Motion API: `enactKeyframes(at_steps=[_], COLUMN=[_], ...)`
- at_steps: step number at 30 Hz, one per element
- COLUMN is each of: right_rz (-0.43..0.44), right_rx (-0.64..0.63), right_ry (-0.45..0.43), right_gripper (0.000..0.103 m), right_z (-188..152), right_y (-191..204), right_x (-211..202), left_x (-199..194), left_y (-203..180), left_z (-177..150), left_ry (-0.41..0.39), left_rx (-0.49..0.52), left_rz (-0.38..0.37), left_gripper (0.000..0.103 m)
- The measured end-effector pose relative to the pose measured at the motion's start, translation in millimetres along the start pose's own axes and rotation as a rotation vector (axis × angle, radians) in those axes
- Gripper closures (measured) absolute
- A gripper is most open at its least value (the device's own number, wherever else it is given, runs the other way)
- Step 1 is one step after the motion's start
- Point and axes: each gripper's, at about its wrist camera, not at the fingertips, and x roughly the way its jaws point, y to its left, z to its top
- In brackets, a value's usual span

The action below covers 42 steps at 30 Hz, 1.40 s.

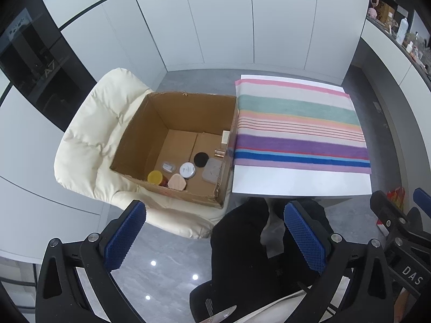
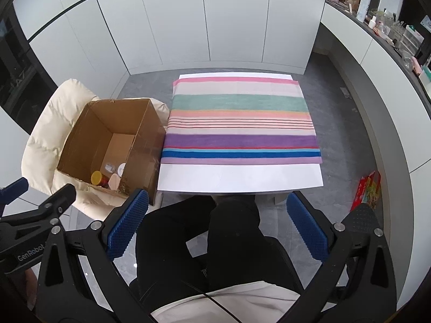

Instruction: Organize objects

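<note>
Hovering | left gripper (image 1: 215,234) wide open, empty | right gripper (image 2: 218,226) likewise

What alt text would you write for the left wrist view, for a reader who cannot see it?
An open cardboard box sits on a cream padded chair beside a white table covered by a striped cloth. Small items lie in the box, including a yellow-lidded jar and a black disc. The left gripper hangs open and empty.
</note>
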Motion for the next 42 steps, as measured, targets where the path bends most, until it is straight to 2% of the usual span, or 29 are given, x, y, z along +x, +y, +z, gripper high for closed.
enactKeyframes(at_steps=[9,25,42], right_rz=[0.012,0.016,0.017], right_rx=[-0.011,-0.056,-0.067], right_ry=[-0.025,-0.016,-0.013], right_gripper=[0.0,0.0,0.0], right_z=[0,-3,-4], right_y=[3,15,10], right_x=[-5,0,-1], left_x=[1,-1,2], left_y=[0,3,-4], left_z=[-1,-4,-5], left_ry=[0.004,-0.001,0.01], left_rx=[0.004,-0.008,0.005], left_rz=[-0.013,-0.016,-0.004], left_gripper=[0.0,0.0,0.0])
